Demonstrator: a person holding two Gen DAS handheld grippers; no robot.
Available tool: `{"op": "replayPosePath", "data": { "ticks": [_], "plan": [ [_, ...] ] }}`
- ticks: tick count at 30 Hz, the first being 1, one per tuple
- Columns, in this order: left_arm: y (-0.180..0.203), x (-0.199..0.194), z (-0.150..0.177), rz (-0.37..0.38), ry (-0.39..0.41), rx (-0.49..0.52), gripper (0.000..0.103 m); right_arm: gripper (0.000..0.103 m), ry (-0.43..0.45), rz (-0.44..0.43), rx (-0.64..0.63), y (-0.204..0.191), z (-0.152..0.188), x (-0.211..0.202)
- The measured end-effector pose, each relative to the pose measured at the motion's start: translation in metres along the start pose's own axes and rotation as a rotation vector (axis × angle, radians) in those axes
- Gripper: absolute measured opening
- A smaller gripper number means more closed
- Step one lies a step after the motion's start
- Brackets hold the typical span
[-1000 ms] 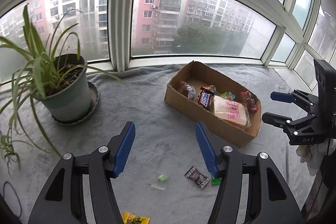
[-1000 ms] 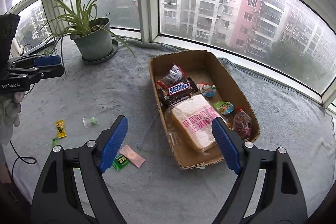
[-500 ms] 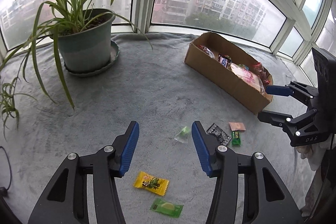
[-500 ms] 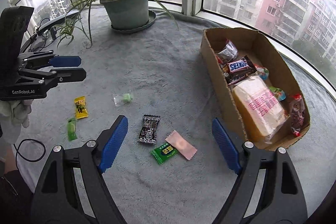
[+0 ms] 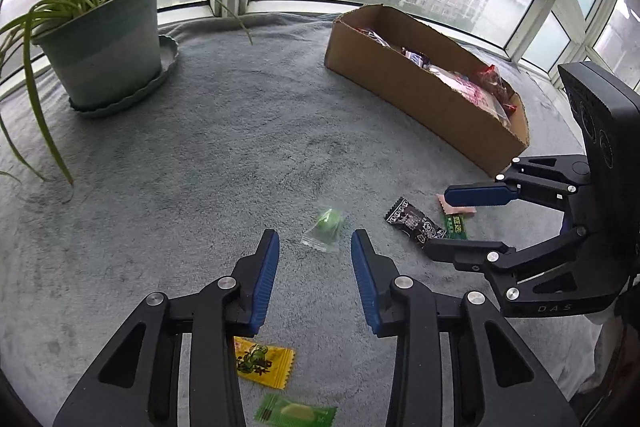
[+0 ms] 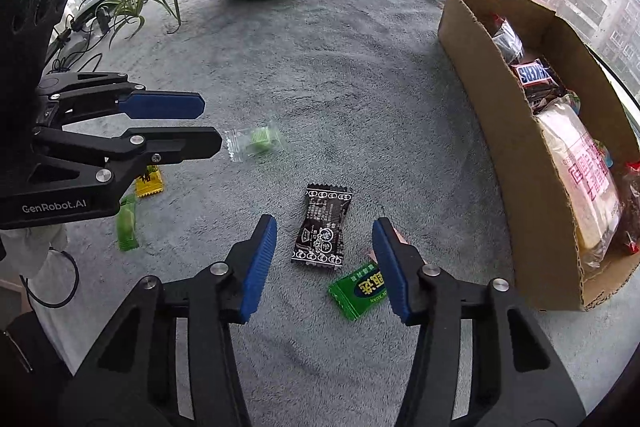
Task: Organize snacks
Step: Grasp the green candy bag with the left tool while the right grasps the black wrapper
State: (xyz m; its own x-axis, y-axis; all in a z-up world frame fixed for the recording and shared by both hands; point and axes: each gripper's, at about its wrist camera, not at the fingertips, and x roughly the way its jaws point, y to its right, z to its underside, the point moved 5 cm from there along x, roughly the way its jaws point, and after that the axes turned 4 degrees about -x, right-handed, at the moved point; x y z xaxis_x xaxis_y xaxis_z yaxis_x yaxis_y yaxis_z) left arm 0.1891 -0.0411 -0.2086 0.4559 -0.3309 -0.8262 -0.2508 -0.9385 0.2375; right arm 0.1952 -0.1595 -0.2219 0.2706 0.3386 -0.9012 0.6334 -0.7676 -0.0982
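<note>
The left hand-held gripper hangs open over a fuzzy grey blanket, its ribbed blue pads spread and holding nothing. Under its black frame lie a glossy yellow sweet and a flat green sweet. Just ahead of its tips sits a crinkled clear wrapper with a round green candy inside.

The right hand-held gripper is likewise open and empty. Between its pads lies a black packet with crimped, saw-toothed ends. Beside its right pad is a shiny green packet, partly under that pad, and a pink wrapper is mostly hidden.

Farther right stands a long corrugated cardboard box, torn-edged, holding a Snickers bar, a soft plastic-wrapped loaf and other packets. Beyond, a ribbed pale-green pot on a saucer holds a strap-leaved plant.
</note>
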Motion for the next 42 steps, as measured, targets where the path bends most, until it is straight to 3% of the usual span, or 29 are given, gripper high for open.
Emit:
{"op": "replayPosePath", "data": {
  "ticks": [12, 22, 26, 42],
  "plan": [
    [0.011, 0.024, -0.003, -0.014, -0.040, 0.062, 0.032, 0.052, -0.038, -0.012, 0.000, -0.002, -0.004, 0.015],
    [0.014, 0.037, -0.002, -0.034, -0.064, 0.083, 0.022, 0.038, -0.051, 0.005, -0.001, -0.001, -0.005, 0.019],
    [0.014, 0.038, -0.001, -0.040, -0.057, 0.087, 0.020, 0.028, -0.049, 0.019, 0.004, 0.002, -0.005, 0.019],
    [0.012, 0.019, -0.005, -0.035, -0.003, 0.060, 0.019, 0.026, 0.021, 0.019, 0.021, 0.005, -0.009, -0.004]
  ]
}}
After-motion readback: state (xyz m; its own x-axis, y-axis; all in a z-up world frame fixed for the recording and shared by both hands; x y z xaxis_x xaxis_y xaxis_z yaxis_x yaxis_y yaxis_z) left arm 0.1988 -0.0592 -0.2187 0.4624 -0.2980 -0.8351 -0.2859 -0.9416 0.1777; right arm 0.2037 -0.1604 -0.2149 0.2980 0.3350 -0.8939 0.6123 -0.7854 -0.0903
